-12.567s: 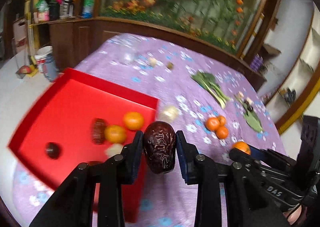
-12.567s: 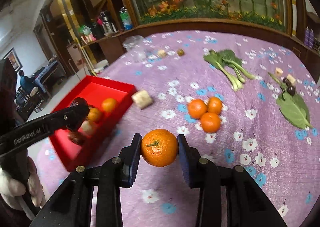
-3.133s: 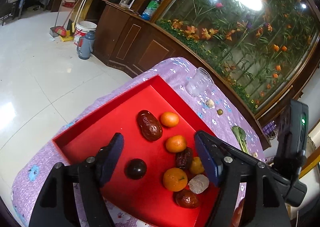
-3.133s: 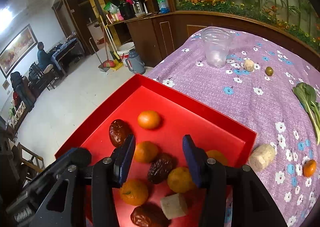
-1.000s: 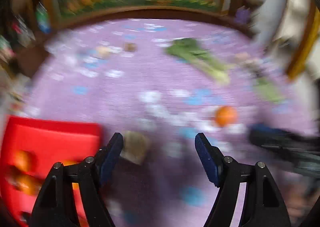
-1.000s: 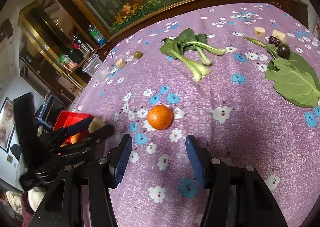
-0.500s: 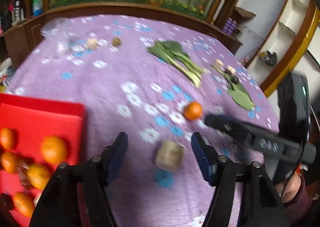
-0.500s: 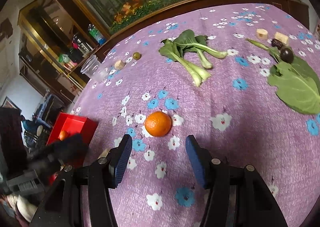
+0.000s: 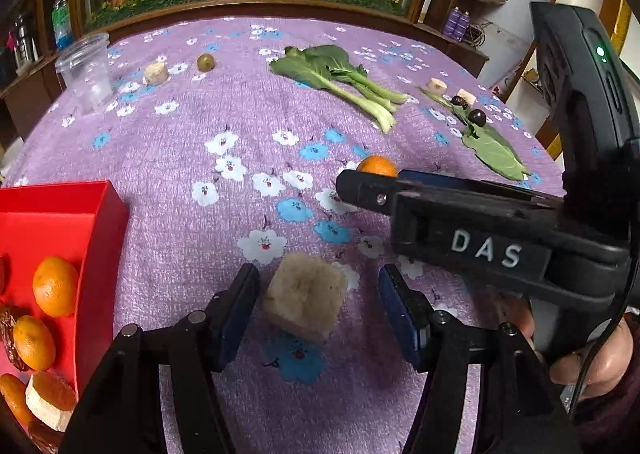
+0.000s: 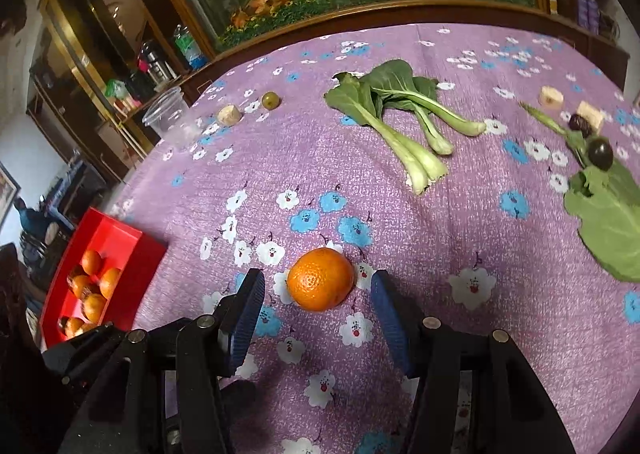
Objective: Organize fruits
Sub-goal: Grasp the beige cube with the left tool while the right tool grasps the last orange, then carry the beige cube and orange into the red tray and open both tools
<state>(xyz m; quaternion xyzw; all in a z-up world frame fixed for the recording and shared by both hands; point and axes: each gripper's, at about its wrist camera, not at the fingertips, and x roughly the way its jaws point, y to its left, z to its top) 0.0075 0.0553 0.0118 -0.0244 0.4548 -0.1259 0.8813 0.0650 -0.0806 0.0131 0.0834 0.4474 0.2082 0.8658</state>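
Purple flowered cloth covers the whole surface [image 9: 192,142], and right up close the left gripper [image 9: 318,308] sits wide open around a pale tan banana chunk [image 9: 305,300], a blue pad on each side and neither one touching it. Same deal on the other side: the right gripper [image 10: 318,318] is spread open with one orange [image 10: 321,279] lying on the cloth between its pads, small gaps both sides. In the left view that orange [image 9: 377,166] peeks out just behind the right gripper's tip.

The red tray [image 9: 102,250] sits at the near left edge of the surface. I count roughly four oranges in it, one banana slice, and some dark dates half cut off by the frame, so no firm count on those.

Middle of the cloth, between the tray and the greens, is just open fabric.

Farther back: one bunch of bok choy [image 10: 404,122], one big flat green leaf [image 10: 608,214] at the right edge, two dark round fruits [image 10: 600,152] next to it, and two pale banana pieces [image 10: 551,97] just beyond. Far left there's one clear plastic cup [image 10: 170,116], one more banana piece [image 10: 229,113] and one small green fruit [image 10: 270,99], all near the back rim by the wooden ledge.
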